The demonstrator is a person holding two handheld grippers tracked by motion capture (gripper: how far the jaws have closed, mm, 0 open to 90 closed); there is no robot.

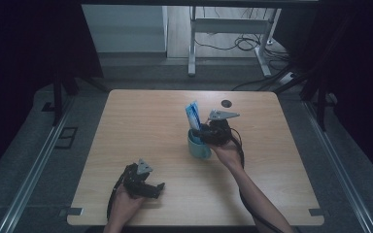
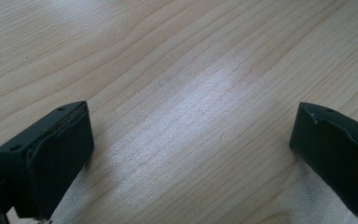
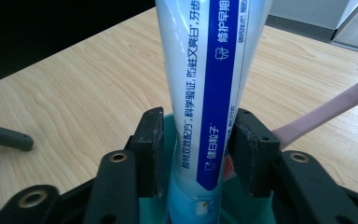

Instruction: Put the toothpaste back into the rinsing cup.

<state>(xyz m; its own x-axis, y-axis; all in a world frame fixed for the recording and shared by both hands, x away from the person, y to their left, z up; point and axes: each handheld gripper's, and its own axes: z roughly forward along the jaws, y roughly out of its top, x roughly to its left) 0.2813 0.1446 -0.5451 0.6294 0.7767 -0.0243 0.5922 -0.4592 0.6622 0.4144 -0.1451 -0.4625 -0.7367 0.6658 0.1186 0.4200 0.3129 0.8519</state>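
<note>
Pinching toothpaste tube (image 3: 205,93) upright in teal cup (image 1: 198,147), right claw (image 3: 198,149), left claw (image 2: 191,154) spread over table (image 2: 177,70)

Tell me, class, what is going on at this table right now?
A person holds a gripper in each hand over a wooden table. The right gripper has its jaws closed on a blue and white toothpaste tube standing in a teal cup, where a pink toothbrush also leans. The left gripper rests open near the table's front edge, holding nothing.
</note>
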